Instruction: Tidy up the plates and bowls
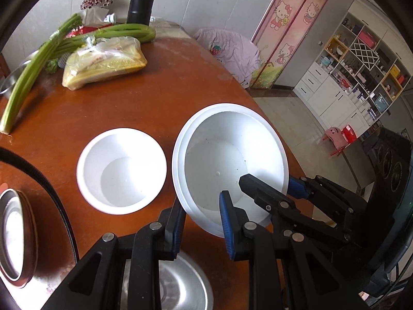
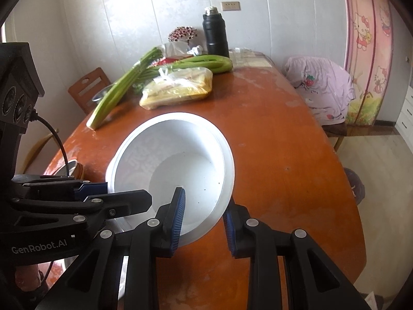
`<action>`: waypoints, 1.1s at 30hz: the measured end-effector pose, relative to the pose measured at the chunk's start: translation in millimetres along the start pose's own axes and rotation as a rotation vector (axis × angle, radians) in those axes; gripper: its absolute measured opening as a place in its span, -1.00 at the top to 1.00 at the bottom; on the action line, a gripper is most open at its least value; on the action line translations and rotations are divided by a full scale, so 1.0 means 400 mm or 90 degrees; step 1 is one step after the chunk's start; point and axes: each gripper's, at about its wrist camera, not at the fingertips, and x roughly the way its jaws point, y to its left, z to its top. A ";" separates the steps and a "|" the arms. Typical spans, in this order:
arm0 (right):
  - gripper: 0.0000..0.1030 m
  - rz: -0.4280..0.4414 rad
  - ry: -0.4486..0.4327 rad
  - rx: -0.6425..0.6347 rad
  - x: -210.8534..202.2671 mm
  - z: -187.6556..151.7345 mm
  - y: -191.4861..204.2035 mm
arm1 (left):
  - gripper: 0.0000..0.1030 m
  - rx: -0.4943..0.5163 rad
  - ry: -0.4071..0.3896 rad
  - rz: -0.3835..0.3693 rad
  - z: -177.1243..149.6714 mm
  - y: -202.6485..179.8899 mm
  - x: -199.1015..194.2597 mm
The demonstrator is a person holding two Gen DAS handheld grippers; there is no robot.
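1. On the far end of the brown table (image 2: 284, 134) lie long green stalks (image 2: 121, 87), a clear bag of yellow food (image 2: 178, 87) and a black flask (image 2: 215, 33). They are well apart from the bowls.
2. In the left wrist view a metal dish (image 1: 185, 284) sits on the table under the left gripper (image 1: 201, 222), and a stack of metal plates (image 1: 15, 235) stands at the near left edge, with a black cable (image 1: 51, 191) curving beside it.
3. A chair draped with a lilac cloth (image 2: 322, 85) stands at the right side of the table.
4. The large white bowl (image 1: 229, 160) is really two nested bowls, the double rim showing along its left side. It is tilted, with its opening turned to the cameras, near the right edge of the table. Small dark specks dot its inside.
5. A smaller white bowl (image 1: 121, 170) rests upright on the table just left of the large one, not touching it.
6. The left gripper straddles the near rim of the large bowl, one finger inside and one outside; whether its jaws press the wall I cannot tell.
7. The right gripper (image 2: 204, 219) also straddles the near rim, its jaws narrow, one blue pad inside and one outside. Contact cannot be confirmed.
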 end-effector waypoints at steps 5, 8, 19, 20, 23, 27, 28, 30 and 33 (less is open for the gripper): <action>0.41 0.006 -0.009 -0.012 -0.024 -0.007 0.041 | 0.51 -0.002 -0.014 0.005 -0.025 0.014 -0.043; 0.40 0.010 -0.014 -0.021 -0.037 -0.011 0.068 | 0.51 -0.004 -0.024 0.008 -0.042 0.027 -0.067; 0.40 0.018 -0.023 -0.045 -0.069 -0.034 0.148 | 0.50 -0.005 -0.048 0.014 -0.101 0.062 -0.135; 0.40 0.017 -0.022 -0.049 -0.070 -0.036 0.158 | 0.50 -0.006 -0.051 0.013 -0.108 0.066 -0.141; 0.40 0.019 -0.023 -0.056 -0.075 -0.042 0.178 | 0.50 -0.008 -0.059 0.015 -0.126 0.078 -0.158; 0.39 0.026 -0.023 -0.065 -0.080 -0.054 0.207 | 0.50 -0.012 -0.065 0.018 -0.149 0.094 -0.176; 0.39 0.029 -0.022 -0.067 -0.080 -0.057 0.214 | 0.50 -0.013 -0.065 0.020 -0.156 0.098 -0.180; 0.39 0.032 -0.019 -0.070 -0.078 -0.064 0.228 | 0.50 -0.014 -0.066 0.022 -0.167 0.107 -0.184; 0.39 0.036 -0.015 -0.075 -0.073 -0.075 0.244 | 0.50 -0.016 -0.066 0.027 -0.185 0.121 -0.190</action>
